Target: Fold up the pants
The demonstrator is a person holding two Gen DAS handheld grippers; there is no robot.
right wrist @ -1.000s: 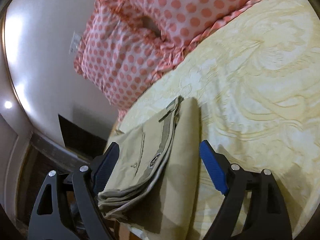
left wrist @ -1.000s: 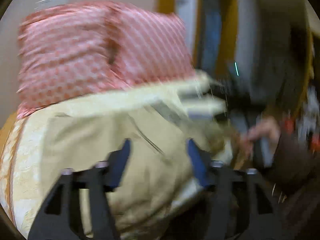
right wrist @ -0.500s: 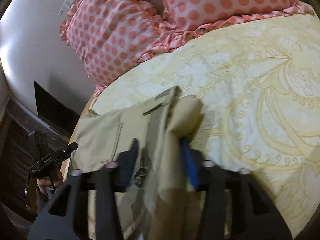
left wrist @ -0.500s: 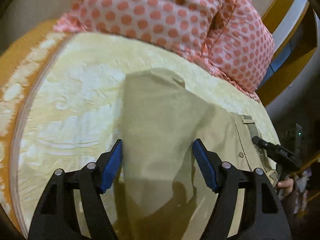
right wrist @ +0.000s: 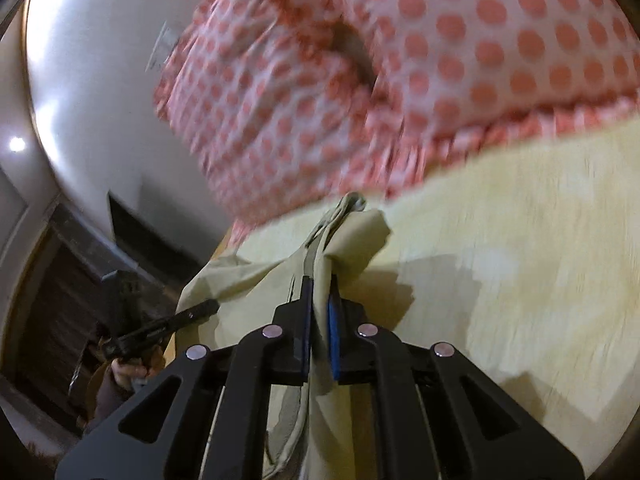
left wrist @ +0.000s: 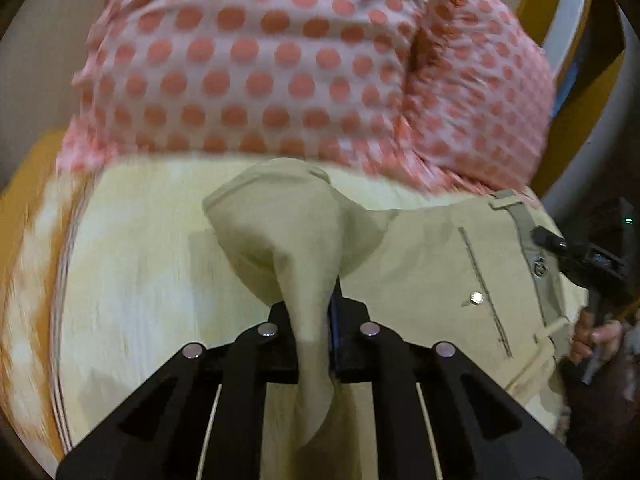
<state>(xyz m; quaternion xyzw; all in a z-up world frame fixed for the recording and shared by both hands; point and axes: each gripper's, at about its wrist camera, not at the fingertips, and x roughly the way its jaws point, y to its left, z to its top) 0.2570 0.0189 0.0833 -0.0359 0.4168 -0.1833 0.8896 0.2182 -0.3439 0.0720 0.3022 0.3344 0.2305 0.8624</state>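
Pants (left wrist: 432,264) in a pale khaki cloth lie on the yellow patterned bedspread (left wrist: 140,264), just below two pink pillows with coral dots (left wrist: 248,60), and we have hold of them at both ends. Our left gripper (left wrist: 316,312) is clenched on a bunch of the fabric, which rises between the closed jaws and fans out into a loose hood ahead of them; the rest of the garment spreads flat to the right, where we see a long pocket seam, a small metal button (left wrist: 476,298) and the grey-green waistband (left wrist: 532,248). At the far right edge of the left wrist view we see our other tool as a dark shape with a hand (left wrist: 592,336) wrapped round its handle. From the right wrist view, our right gripper (right wrist: 318,316) is also clamped on the pants (right wrist: 248,284), with the waistband edge and a fold of cloth pinched between its blue pads (right wrist: 332,320) and lifted into a peak that reaches towards the pillows (right wrist: 440,60). Fabric hangs down below the jaws. To the left in that view we see the left tool as a black bar, held by a hand (right wrist: 128,368) beyond the bed's edge. Both views are blurred, so the bedspread's pattern is hard to read.
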